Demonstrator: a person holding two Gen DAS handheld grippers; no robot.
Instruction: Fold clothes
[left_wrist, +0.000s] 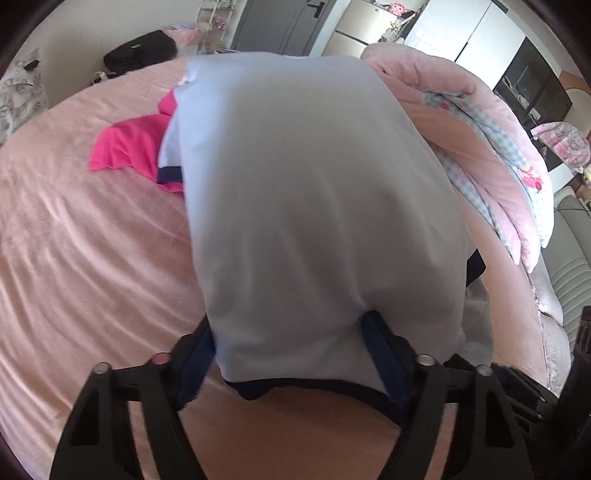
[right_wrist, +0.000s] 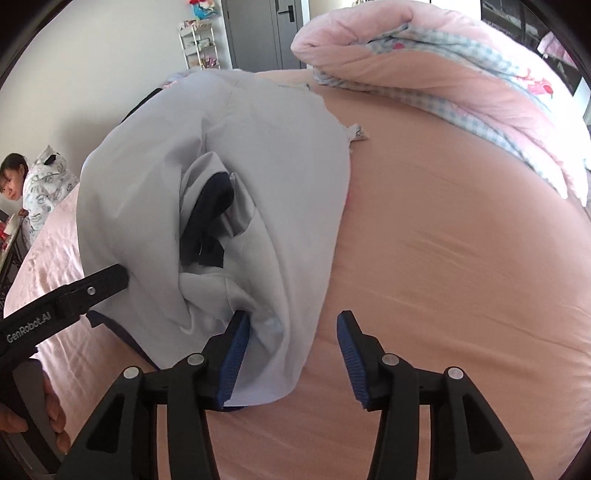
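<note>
Releasing a fold, you part both tools, left tool (left_wrist: 291, 354) and right tool (right_wrist: 291, 354), around the pale blue shirt (left_wrist: 314, 184) on the bed (left_wrist: 92, 258); neither grips it; next, smoothing looks due.

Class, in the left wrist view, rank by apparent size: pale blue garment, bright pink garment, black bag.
1. pale blue garment, though its nearness to the camera exaggerates it
2. bright pink garment
3. black bag, farthest away

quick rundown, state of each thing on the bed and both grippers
light blue shirt: folded over, lying on the bed
pink garment: spread flat, partly under the shirt
quilt: rolled up at the bed's edge
left gripper: open, shirt hem between fingers
right gripper: open, gripping nothing
</note>
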